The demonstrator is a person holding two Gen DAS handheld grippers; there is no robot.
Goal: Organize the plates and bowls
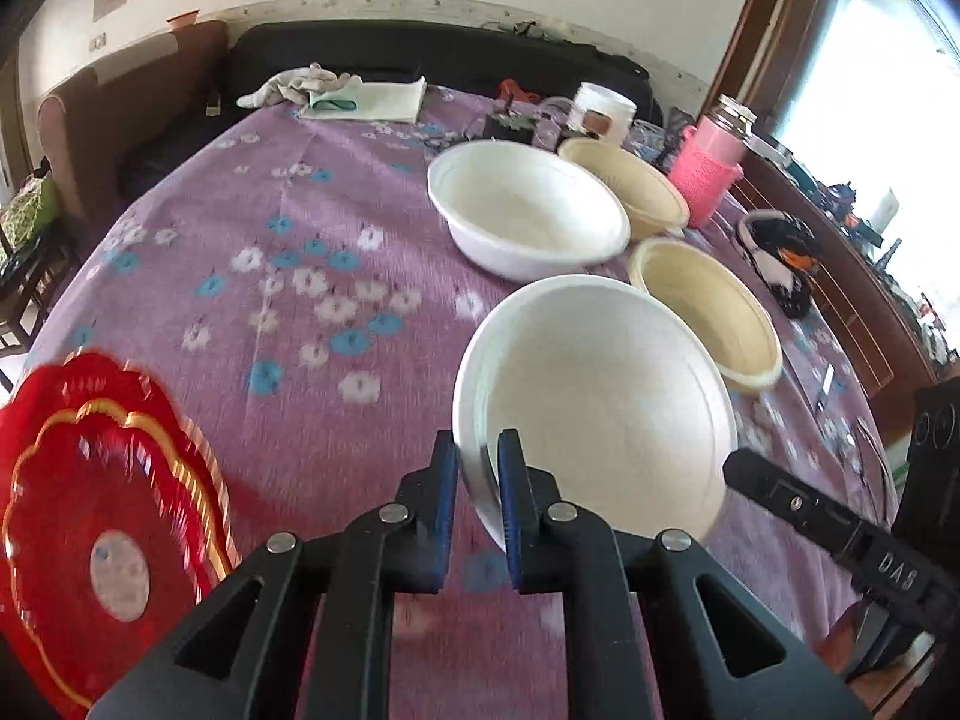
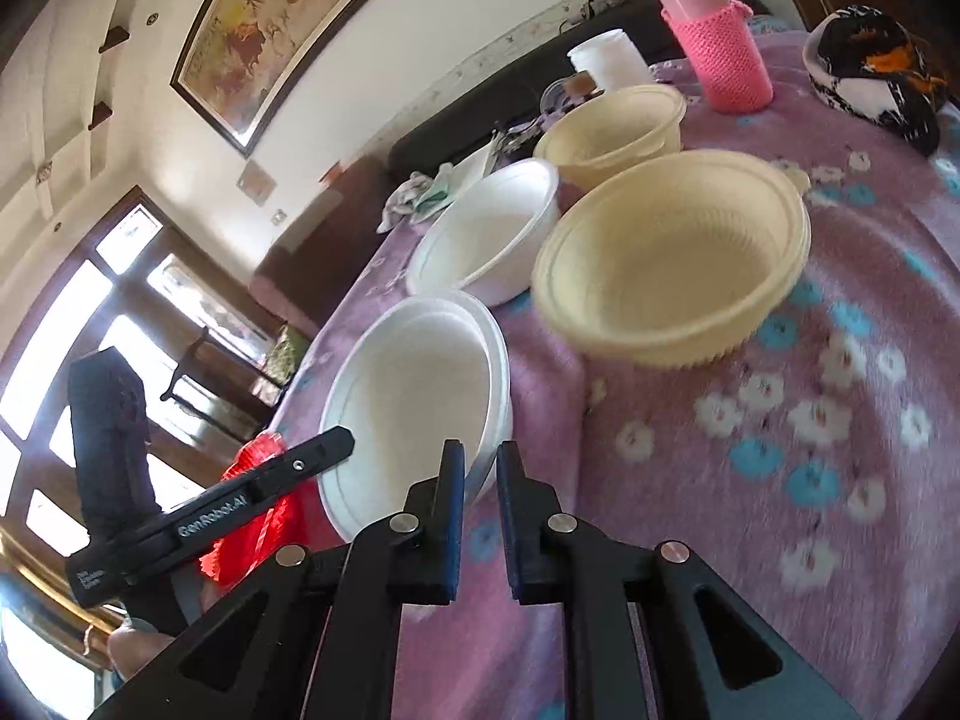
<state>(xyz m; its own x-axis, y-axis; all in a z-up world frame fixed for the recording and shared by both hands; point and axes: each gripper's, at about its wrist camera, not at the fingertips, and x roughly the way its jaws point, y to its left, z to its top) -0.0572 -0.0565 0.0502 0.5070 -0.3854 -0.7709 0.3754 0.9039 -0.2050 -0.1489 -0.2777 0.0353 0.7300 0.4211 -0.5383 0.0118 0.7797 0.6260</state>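
Left wrist cam first: the left gripper point(image 1: 478, 480) is pinching the near rim of a white foam bowl point(image 1: 600, 414), one blue pad outside the wall and one inside. The bowl is tipped, opening facing up and toward the camera, its near edge up off the purple floral tablecloth point(image 1: 288, 312). It's round so no real long axis; it's plain white with a faint ring inside. Behind it sits a second white bowl point(image 1: 528, 210) upright on the cloth, and two cream bowls, the far cream bowl point(image 1: 630, 180) beside the second white one and the near cream bowl point(image 1: 708, 306) just right of the held one. A red scalloped plate point(image 1: 102, 516) with gold trim lies at the lower left, well apart from the bowls. A pink bottle point(image 1: 711, 168) stands past the cream bowls.

Right wrist cam: the right gripper point(image 2: 480, 492) has its fingers parallel with a narrow gap and nothing visibly between them, hovering just beside the held white bowl point(image 2: 420, 396). Here the bowl's opening tilts toward the upper right. The left gripper's arm point(image 2: 240, 510) comes in from the lower left, with the red plate point(image 2: 258, 510) showing behind it. The near cream bowl point(image 2: 672, 264) sits upright, ribbed around its base
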